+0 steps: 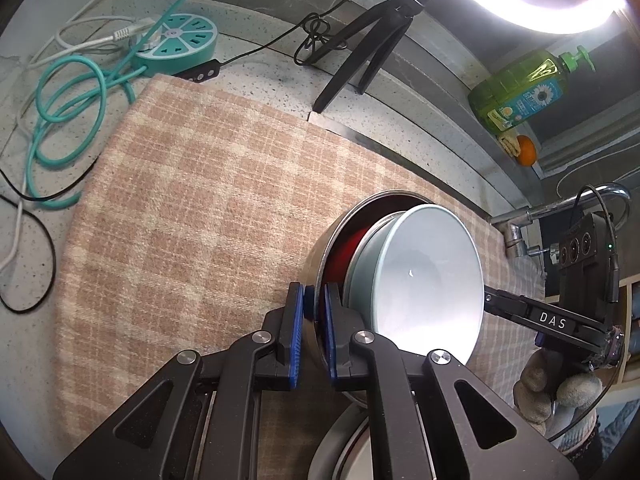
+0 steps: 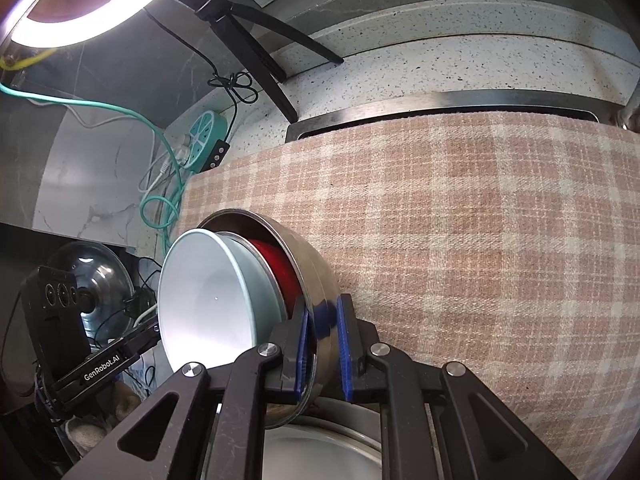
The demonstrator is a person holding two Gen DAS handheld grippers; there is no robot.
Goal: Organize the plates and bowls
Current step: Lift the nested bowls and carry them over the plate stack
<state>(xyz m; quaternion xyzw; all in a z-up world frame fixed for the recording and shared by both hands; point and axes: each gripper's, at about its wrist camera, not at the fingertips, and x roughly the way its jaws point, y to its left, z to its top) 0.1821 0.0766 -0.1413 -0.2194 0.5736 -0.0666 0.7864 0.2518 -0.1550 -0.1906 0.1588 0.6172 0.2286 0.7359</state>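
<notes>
A nested stack is held between both grippers above the checked cloth: a steel bowl [image 1: 316,264] outermost, a red bowl [image 1: 352,248] inside it, and a pale blue bowl [image 1: 424,276] innermost. My left gripper [image 1: 314,332] is shut on the steel bowl's rim, one blue pad inside and one outside. My right gripper [image 2: 324,352] is shut on the opposite rim of the steel bowl [image 2: 316,276], with the red bowl [image 2: 280,268] and pale blue bowl [image 2: 200,300] showing beside it. A steel plate [image 2: 320,452] lies right below the stack.
A pink checked cloth [image 1: 192,208] covers the counter. A teal power hub [image 1: 180,40] with cables, a black tripod [image 1: 368,44] and ring light stand at the back. A green soap bottle [image 1: 520,92], an orange [image 1: 526,150] and a tap [image 1: 560,208] are at the right.
</notes>
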